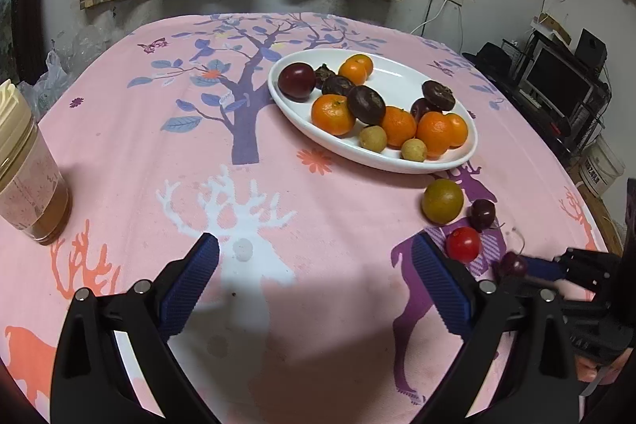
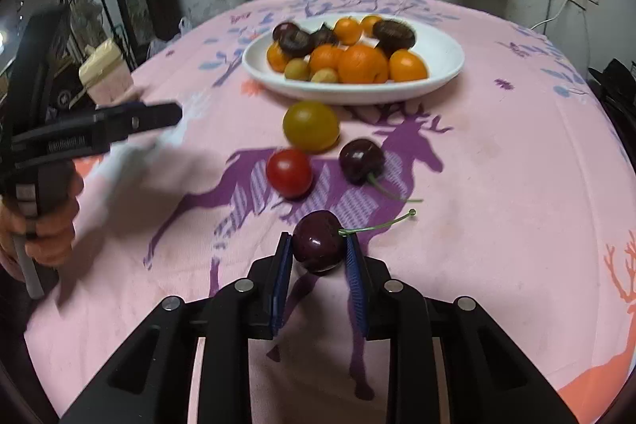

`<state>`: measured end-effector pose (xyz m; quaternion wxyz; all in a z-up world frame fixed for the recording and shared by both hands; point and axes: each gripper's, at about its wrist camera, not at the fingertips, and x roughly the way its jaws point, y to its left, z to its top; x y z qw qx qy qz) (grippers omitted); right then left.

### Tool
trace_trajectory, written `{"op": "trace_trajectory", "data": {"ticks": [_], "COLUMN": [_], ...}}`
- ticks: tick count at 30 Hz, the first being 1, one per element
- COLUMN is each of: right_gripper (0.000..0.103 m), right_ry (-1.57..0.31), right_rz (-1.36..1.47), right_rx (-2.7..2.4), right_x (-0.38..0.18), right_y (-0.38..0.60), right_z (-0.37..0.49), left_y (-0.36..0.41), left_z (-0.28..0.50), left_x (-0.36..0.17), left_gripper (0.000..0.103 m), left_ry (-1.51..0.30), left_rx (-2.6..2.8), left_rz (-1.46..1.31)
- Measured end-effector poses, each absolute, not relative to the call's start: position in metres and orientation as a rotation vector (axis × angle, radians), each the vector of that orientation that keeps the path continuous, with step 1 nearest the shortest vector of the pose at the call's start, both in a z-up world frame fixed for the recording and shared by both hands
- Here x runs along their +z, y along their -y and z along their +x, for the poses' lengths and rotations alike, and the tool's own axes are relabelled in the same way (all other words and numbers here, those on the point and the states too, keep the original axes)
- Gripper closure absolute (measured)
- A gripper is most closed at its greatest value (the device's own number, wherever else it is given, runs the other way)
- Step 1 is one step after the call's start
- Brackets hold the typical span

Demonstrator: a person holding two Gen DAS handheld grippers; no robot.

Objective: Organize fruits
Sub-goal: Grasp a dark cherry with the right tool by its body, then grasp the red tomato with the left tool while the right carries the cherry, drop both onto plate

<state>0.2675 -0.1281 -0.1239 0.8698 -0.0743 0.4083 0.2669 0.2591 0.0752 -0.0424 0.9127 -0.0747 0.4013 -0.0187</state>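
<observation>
In the left wrist view, the left gripper [image 1: 314,265] is hovering over the pink tabletop [image 1: 159,146] with its fingers [image 1: 190,281] spread wide apart and gripping nothing. The white plate [image 1: 397,70] of fruit is sitting far right.

In the right wrist view, the right gripper [image 2: 320,245] is clamping a dark cherry [image 2: 318,241] between its fingers, near the tomato [image 2: 289,173], a second cherry [image 2: 361,160] and a green-yellow fruit [image 2: 311,125].

The plate [image 2: 445,66] sits on the worktop [image 2: 516,165], heaped with fruit. Just before the plate lies a citrus [image 2: 311,125]; before that, a tomato [image 2: 289,172] with a cherry [image 2: 361,159] to its right. A jar [image 1: 28,181] stands far left of the plate.
</observation>
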Motion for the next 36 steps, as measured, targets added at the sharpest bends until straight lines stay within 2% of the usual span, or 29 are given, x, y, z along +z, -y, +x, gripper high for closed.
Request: {"op": "trace_trajectory", "data": {"ticks": [4,5,7,9,12,16,23,27,36], "right_gripper": [0.075,0.075,0.075,0.075,0.075,0.075,0.075,0.075,0.075], "right_ry": [-0.823,-0.822,-0.821,-0.822,-0.812,-0.799,-0.787,-0.781,-0.807], "right_rz": [-0.055,-0.041,-0.020,-0.009,-0.007,-0.006,0.008,0.011,-0.027], "right_rx": [0.517,0.507,0.490,0.488,0.485,0.478,0.476,0.476,0.483], "right_x": [-0.112,-0.111,-0.109,-0.108,-0.106,-0.102,-0.097,-0.096,-0.107], "right_y": [0.148,0.152,0.157,0.159,0.159,0.162,0.166,0.168,0.162], "right_z": [0.273,0.275,0.278,0.279,0.277,0.273,0.271,0.270,0.273], "left_y": [-0.048,-0.037,-0.013,0.006,0.024,0.036,0.045,0.045,0.019], "left_z": [0.256,0.255,0.254,0.256,0.264,0.277,0.292,0.294,0.276], "left_x": [-0.046,-0.046,-0.049,-0.051,-0.056,-0.064,-0.072,-0.075,-0.057], "left_gripper": [0.009,0.013,0.030,0.039,0.043,0.056,0.057,0.072,0.072], "left_ry": [-0.848,-0.855,-0.875,-0.881,-0.892,-0.914,-0.929,-0.927,-0.911], "left_rx": [-0.171,-0.215,-0.293,-0.327,-0.341,-0.330,-0.305,-0.296,-0.368], "left_rz": [-0.136,-0.119,-0.066,-0.021,0.010,0.028,0.057,0.071,-0.015]}}
